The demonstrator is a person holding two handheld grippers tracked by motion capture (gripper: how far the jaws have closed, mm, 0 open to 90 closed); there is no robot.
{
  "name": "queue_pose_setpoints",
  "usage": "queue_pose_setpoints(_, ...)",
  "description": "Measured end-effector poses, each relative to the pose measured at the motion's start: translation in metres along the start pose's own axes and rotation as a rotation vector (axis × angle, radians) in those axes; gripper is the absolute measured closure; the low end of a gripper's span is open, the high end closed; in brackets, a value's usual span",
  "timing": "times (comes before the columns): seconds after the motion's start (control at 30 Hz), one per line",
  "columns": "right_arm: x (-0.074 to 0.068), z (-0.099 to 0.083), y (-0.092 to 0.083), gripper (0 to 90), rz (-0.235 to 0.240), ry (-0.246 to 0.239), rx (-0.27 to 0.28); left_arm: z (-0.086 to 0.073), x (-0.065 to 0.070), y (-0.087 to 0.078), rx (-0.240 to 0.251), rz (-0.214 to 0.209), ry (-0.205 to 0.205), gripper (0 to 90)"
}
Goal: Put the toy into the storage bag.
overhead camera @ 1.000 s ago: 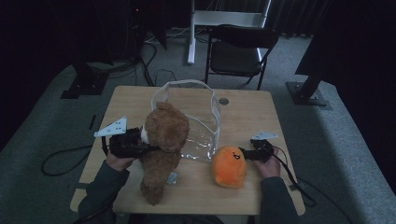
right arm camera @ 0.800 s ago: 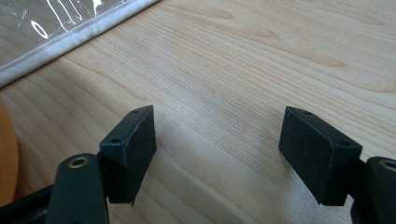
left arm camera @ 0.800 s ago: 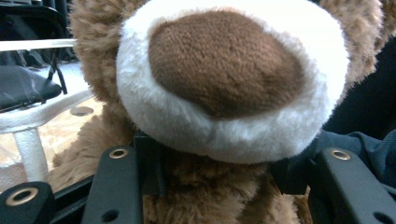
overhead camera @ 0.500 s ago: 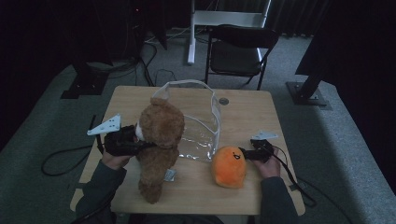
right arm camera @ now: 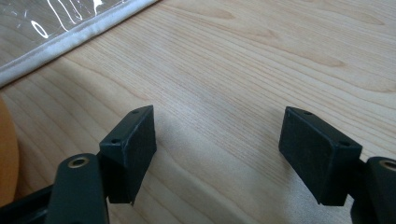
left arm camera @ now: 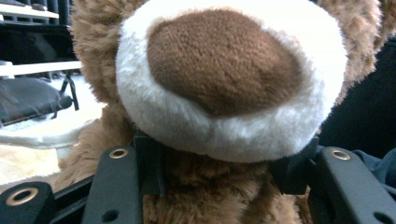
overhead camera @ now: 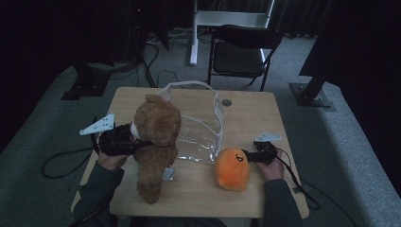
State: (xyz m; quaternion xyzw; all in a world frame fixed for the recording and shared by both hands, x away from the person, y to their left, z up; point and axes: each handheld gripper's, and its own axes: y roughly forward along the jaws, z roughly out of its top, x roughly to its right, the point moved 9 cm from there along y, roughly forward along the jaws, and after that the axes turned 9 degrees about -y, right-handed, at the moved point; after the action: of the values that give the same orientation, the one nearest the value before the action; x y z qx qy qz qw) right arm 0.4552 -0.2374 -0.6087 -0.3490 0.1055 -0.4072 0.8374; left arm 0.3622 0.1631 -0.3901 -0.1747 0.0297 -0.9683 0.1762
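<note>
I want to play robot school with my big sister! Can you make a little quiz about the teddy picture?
1. True or false: the left gripper is shut on the teddy bear, just under its head.
2. What lies between the jaws of the right gripper?
A. the orange plush toy
B. nothing, just bare wooden table
C. the handle of the clear bag
3. Fill in the word: the clear bag lies on the table between the teddy bear and the ______ plush toy.

Key
1. True: both pads press into the fur there.
2. B: the jaws stand open over the table, with the toy beside them.
3. orange
</note>
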Motion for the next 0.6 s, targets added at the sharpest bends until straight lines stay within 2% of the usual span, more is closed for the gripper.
queue_pose_setpoints(0.2, 0.0, 0.0, 0.0, 26.4, 0.0, 0.0, 0.0, 0.009, -0.002, -0.008, 0.027, 0.022, 0.01, 47.8)
queue_pose_setpoints(0.37, 0.0, 0.0, 0.0, 26.4, 0.0, -0.001, 0.0, 0.015, -0.004, -0.016, 0.05, 0.037, 0.003, 47.9)
queue_pose_setpoints(0.6, 0.0, 0.0, 0.0, 26.4, 0.0, -0.001, 0.0, 0.022, -0.007, -0.023, 0.064, 0.055, 0.014, 48.0)
